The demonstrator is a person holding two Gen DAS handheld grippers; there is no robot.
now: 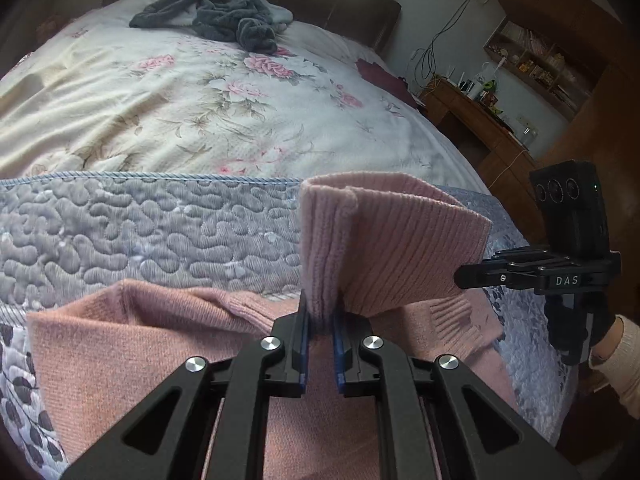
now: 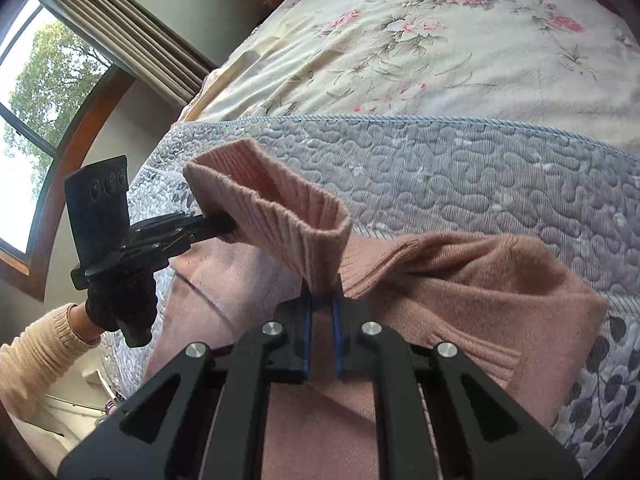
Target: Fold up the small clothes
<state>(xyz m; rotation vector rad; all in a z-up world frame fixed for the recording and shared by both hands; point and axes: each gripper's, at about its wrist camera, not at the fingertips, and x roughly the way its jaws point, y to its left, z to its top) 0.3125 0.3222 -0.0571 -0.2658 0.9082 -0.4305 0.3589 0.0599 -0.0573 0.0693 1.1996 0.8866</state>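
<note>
Lying near the bed's front edge on the grey-blue quilted bedspread (image 1: 140,220), a pink knitted sweater (image 1: 132,344) is lifted by its ribbed band. The band is pinched at opposite ends by the left gripper (image 1: 322,316) and right gripper (image 2: 322,300), both nearly closed on it.

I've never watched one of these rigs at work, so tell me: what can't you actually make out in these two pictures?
- Pink sweater: its near part is hidden under the left gripper in the left wrist view, and under the right gripper in the right wrist view.
- Dark grey clothes at the far end of the bed: crumpled, so I cannot tell what garments they are; cut off by the top edge in the right wrist view.
- Shelf items: too small to name.
</note>
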